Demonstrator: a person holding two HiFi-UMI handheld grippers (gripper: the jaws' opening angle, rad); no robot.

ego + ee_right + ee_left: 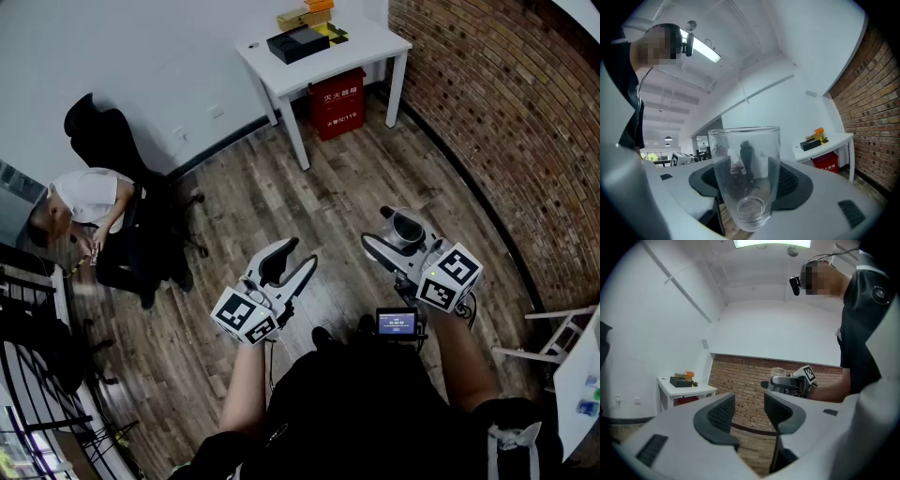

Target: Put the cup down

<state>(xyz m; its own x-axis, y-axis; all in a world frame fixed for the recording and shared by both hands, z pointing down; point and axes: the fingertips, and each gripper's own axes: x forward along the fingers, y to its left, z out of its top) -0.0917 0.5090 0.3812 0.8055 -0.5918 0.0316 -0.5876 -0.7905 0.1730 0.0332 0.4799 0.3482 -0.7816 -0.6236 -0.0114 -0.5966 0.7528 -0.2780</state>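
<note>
A clear glass cup (745,173) stands upright between the dark pads of my right gripper (747,185), which is shut on its lower half. In the head view the cup (408,228) and the right gripper (394,231) are held in the air over the wooden floor, in front of my body. The left gripper view shows the same cup (778,372) from the side, its rim above the right gripper's fingers. My left gripper (298,255) hovers to the left at a similar height. Its jaws (749,411) stand open with nothing between them.
A white table (375,42) with a black box and yellow items stands against the far wall, with a red box (337,103) under it. A brick wall (506,122) runs along the right. A person sits on a black chair (112,141) at the left.
</note>
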